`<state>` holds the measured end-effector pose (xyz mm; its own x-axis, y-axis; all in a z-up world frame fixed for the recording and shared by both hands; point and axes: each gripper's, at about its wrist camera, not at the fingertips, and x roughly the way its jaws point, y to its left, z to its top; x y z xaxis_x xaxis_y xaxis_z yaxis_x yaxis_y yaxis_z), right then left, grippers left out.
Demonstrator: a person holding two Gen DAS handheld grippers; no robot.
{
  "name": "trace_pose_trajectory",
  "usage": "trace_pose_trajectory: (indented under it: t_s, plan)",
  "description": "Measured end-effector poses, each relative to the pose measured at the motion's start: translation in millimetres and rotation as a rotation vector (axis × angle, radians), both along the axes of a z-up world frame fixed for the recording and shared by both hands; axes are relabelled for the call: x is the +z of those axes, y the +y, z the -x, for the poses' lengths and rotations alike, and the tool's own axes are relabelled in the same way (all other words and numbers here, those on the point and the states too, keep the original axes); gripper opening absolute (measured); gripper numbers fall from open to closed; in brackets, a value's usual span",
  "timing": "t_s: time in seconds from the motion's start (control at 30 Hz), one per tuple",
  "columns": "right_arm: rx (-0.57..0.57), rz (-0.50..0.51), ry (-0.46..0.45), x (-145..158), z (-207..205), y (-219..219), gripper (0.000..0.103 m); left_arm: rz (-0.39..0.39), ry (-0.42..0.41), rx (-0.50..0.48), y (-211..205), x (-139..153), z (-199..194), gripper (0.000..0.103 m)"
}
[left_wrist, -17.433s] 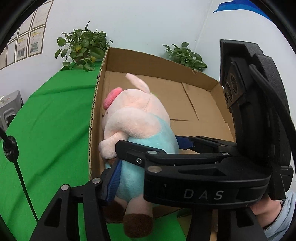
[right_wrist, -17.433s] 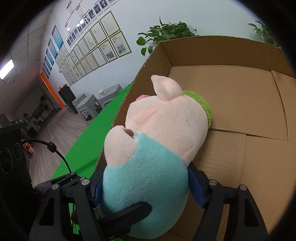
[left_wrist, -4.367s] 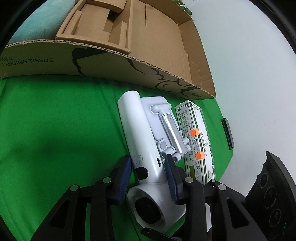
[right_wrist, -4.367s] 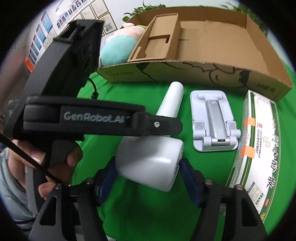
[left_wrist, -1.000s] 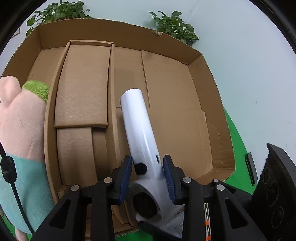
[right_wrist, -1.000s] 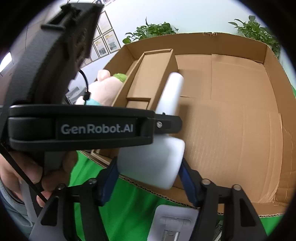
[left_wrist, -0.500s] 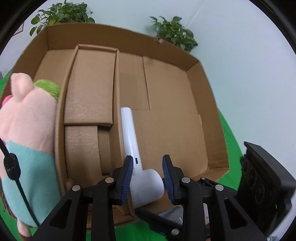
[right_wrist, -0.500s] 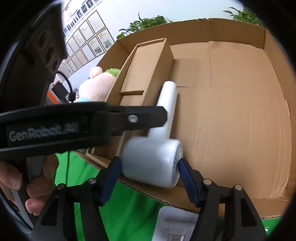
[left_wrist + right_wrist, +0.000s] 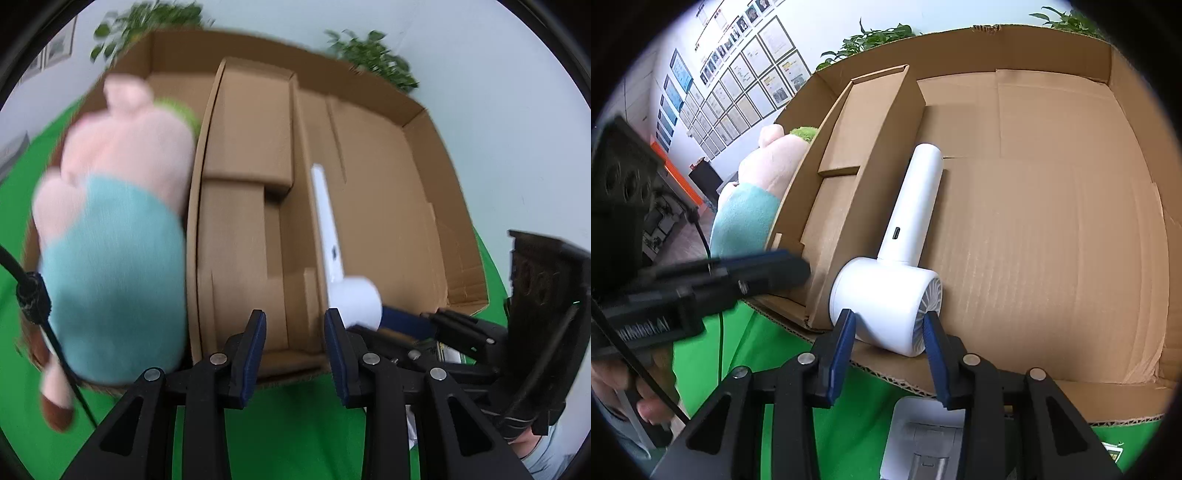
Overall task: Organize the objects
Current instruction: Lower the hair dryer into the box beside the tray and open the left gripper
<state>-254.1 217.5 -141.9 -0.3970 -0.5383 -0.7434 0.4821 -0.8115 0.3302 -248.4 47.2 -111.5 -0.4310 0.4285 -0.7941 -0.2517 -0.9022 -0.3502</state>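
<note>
A white handheld fan [image 9: 886, 295] lies on the floor of the open cardboard box [image 9: 1052, 240], head toward me, handle against a cardboard insert [image 9: 864, 155]. My right gripper [image 9: 888, 332] is at the near side of the fan's head. Its jaws are closing, and the head beyond them is wider than their gap. My left gripper [image 9: 295, 332] is open, with only cardboard showing between its pads. The fan [image 9: 332, 240] lies to its right in the box [image 9: 424, 122]. A plush pig [image 9: 110, 221] in a teal top fills the box's left part.
On the green cloth in front of the box stands a white phone stand [image 9: 923, 435], with a green-and-white carton [image 9: 1112, 450] at the right. A person's hand [image 9: 646, 406] holds the left gripper. A black cable [image 9: 33, 295] hangs at the left. Plants stand behind the box.
The fan went from being held over the box to lying on its floor. My left gripper let go of the handle and slid left. My right jaws came off the head and narrowed.
</note>
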Motion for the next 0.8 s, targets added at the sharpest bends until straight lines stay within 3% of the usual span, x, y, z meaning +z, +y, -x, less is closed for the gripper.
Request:
trace_pose_trajectory:
  t_s: [0.2, 0.23, 0.33, 0.47, 0.57, 0.63, 0.67, 0.8]
  plan:
    - [-0.022, -0.012, 0.01, -0.2, -2.1, -0.9, 0.038, -0.024, 0.013, 0.04, -3.1, -2.4, -9.9, 0.031]
    - [-0.036, -0.021, 0.015, 0.0, -1.8, -0.1, 0.043, -0.029, 0.009, 0.05, -3.4, -2.2, -10.6, 0.031]
    - [-0.132, -0.036, 0.086, 11.7, -15.2, 15.0, 0.079, -0.066, -0.017, 0.077, -8.8, -3.9, -9.2, 0.031]
    - [-0.202, -0.072, 0.212, 31.7, -36.5, 26.5, 0.087, -0.045, -0.004, 0.076, -10.3, 0.1, -10.8, 0.033]
    - [-0.215, -0.103, 0.267, 41.6, -51.4, 28.6, 0.092, 0.0, 0.065, 0.1, -9.8, 12.1, -18.8, 0.044]
    - [-0.226, -0.116, 0.297, 45.7, -62.7, 31.0, 0.093, 0.039, 0.139, 0.122, -10.5, 26.0, -29.6, 0.058]
    - [-0.23, -0.116, 0.305, 48.3, -64.3, 26.0, 0.094, 0.065, 0.193, 0.145, -11.5, 35.9, -38.8, 0.069]
    - [-0.234, -0.094, 0.344, 61.1, -79.3, 26.9, 0.102, 0.145, 0.394, 0.154, -6.5, 70.1, -71.6, 0.09]
